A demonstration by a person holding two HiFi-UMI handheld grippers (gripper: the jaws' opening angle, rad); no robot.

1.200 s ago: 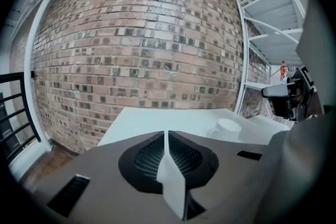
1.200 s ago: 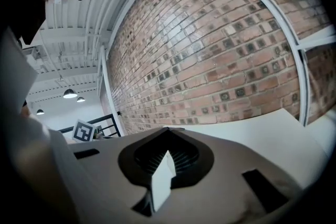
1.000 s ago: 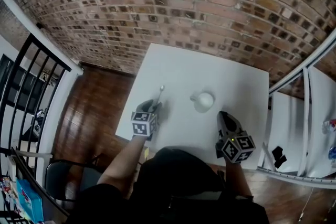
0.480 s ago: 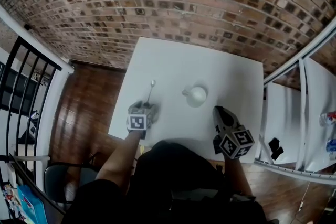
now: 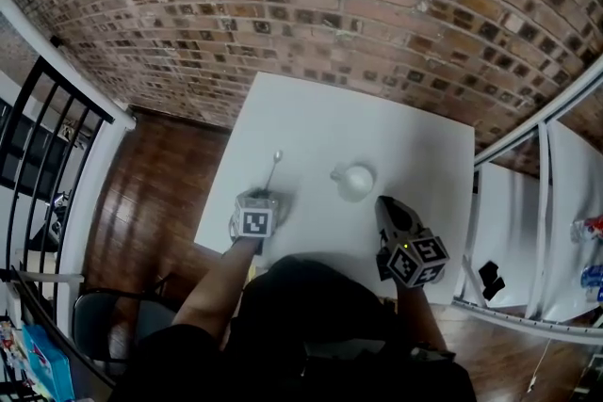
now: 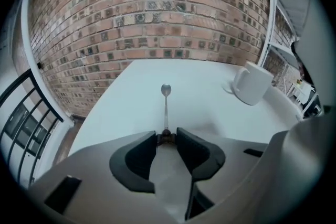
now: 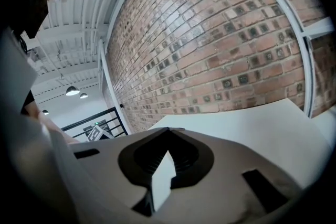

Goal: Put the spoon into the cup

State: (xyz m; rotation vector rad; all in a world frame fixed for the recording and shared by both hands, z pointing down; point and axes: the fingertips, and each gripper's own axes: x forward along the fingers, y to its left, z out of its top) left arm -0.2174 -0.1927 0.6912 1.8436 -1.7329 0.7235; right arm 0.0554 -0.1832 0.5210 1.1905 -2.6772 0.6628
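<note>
at lower centre of left gripper view, left gripper (image 6: 167, 136) jaws just closing, clamped on spoon (image 6: 166, 105) handle end; cup (image 6: 253, 84) upper right; right gripper (image 7: 169, 130) pinched together, empty.

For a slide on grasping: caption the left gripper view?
Left gripper, jaws just closed on the handle end of the spoon lying on the table; cup beyond at right.

loft-like indoor space, brick wall (image 5: 330, 5), white table (image 5: 396, 136), wood floor (image 5: 160, 202), black railing (image 5: 47, 136)
</note>
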